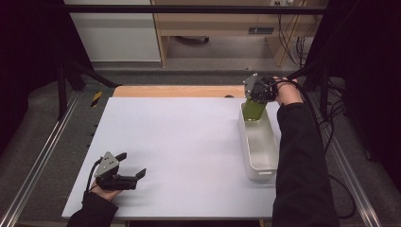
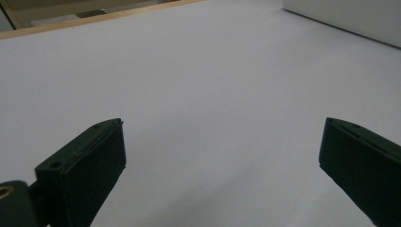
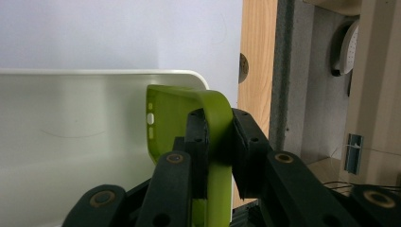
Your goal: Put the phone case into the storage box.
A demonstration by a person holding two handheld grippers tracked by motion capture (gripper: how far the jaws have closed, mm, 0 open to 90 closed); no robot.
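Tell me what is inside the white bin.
The white bin holds a green phone case at its far end, pinched by the right gripper. The rest of the floor looks bare; the spot under the case is hidden.

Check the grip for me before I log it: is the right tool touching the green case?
Touching. In the right gripper view the right tool has both jaws pressed on the green case wall, over the white bin.

Lime-green phone case (image 3: 179, 118), white bin (image 1: 259, 142), black grippers.
Case plain lime green, no pattern; bin plain off-white inside and out. Table top (image 1: 179, 142) plain pale white, light wood edge strip (image 1: 179, 91) at far side. Right gripper (image 3: 220, 142) black with brass-coloured pivots; left gripper (image 1: 133, 165) black, grey top plate. Sleeves black (image 1: 302, 165).
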